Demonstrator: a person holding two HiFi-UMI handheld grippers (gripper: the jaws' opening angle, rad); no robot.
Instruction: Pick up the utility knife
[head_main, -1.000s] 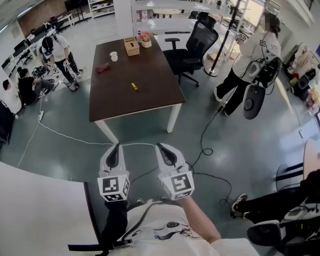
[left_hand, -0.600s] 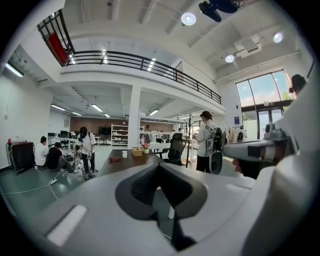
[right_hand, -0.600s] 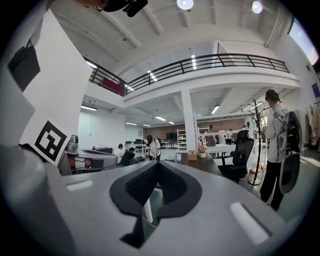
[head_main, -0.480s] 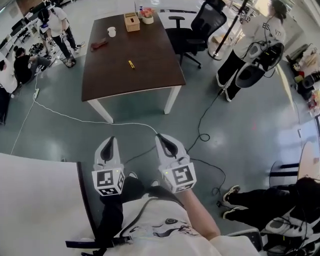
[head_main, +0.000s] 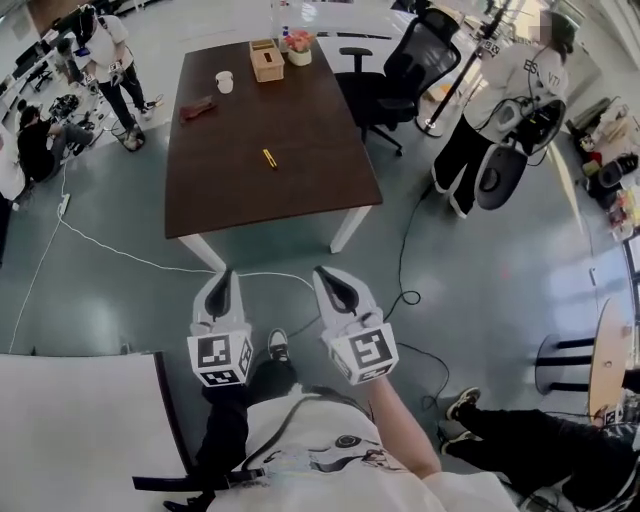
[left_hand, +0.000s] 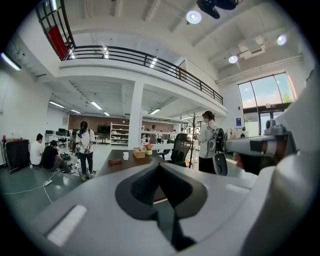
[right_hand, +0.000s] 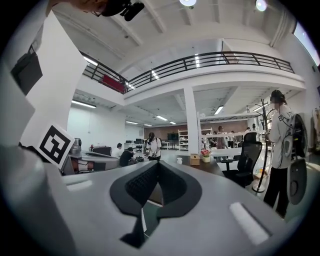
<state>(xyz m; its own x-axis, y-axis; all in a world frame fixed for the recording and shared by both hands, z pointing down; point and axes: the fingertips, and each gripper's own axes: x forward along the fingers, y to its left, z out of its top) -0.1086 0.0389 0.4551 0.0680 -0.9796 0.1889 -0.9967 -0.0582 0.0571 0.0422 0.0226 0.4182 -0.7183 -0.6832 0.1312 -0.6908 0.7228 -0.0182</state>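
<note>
The yellow utility knife (head_main: 268, 158) lies alone near the middle of the dark brown table (head_main: 300, 195), seen far ahead in the head view. My left gripper (head_main: 224, 275) and right gripper (head_main: 328, 278) hang side by side over the floor, well short of the table's near edge. Both point toward the table and both are shut with nothing in them. In the left gripper view the left gripper (left_hand: 160, 165) faces the table (left_hand: 125, 161) in the distance. The right gripper (right_hand: 159, 164) also looks toward the table (right_hand: 212, 167). The knife cannot be made out in either gripper view.
On the table's far end stand a tissue box (head_main: 266, 60), a flower pot (head_main: 298, 42), a white cup (head_main: 224, 81) and a red object (head_main: 196, 108). A black office chair (head_main: 410, 75) and a standing person (head_main: 500, 110) are to the right. Cables (head_main: 130, 258) cross the floor. A white table (head_main: 80, 420) is at my lower left.
Both grippers have moved forward together toward the table, still shut. A foot now shows below them on the floor.
</note>
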